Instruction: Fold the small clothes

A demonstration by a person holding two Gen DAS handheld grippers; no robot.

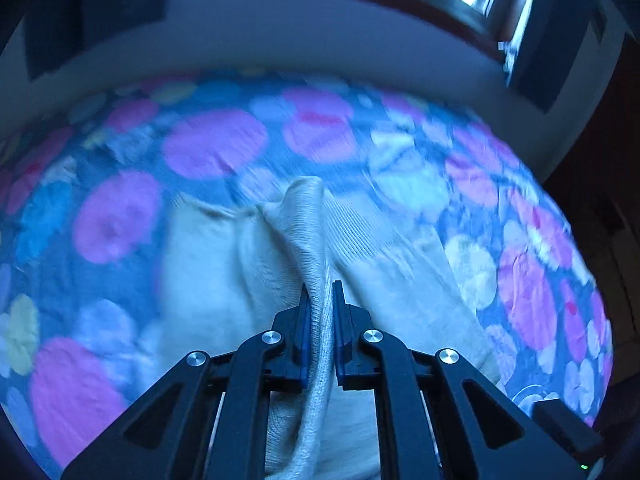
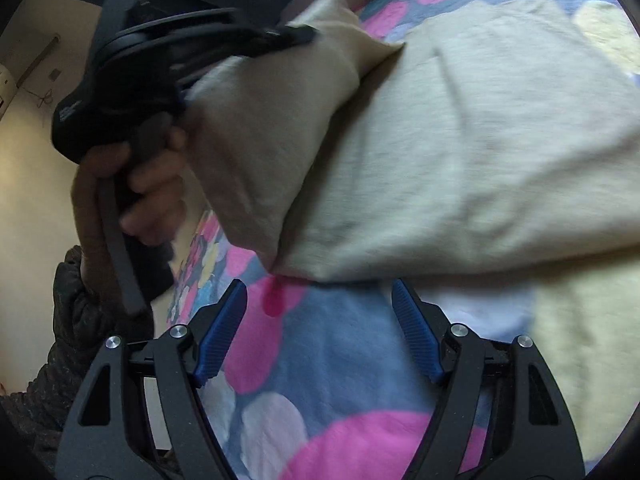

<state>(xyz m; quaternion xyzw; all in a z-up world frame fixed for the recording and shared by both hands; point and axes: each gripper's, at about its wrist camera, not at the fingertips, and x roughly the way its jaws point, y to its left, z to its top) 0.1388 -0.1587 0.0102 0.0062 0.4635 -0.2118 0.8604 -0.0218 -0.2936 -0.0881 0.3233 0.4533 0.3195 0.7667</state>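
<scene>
Left wrist view: left tool (image 1: 320,292) pressed together on a ribbed fold of the cream garment (image 1: 208,264), which trails ahead of the tips onto the flowered bedspread (image 1: 120,216).

Right wrist view: right tool (image 2: 318,300) spread, empty, just short of the garment's near hem (image 2: 460,160). Up and left, a hand (image 2: 132,184) carries the other tool, cloth draped from it.

Risk: a thin pinch may slip mid-carry, so the fold lands crooked or bunches.
</scene>
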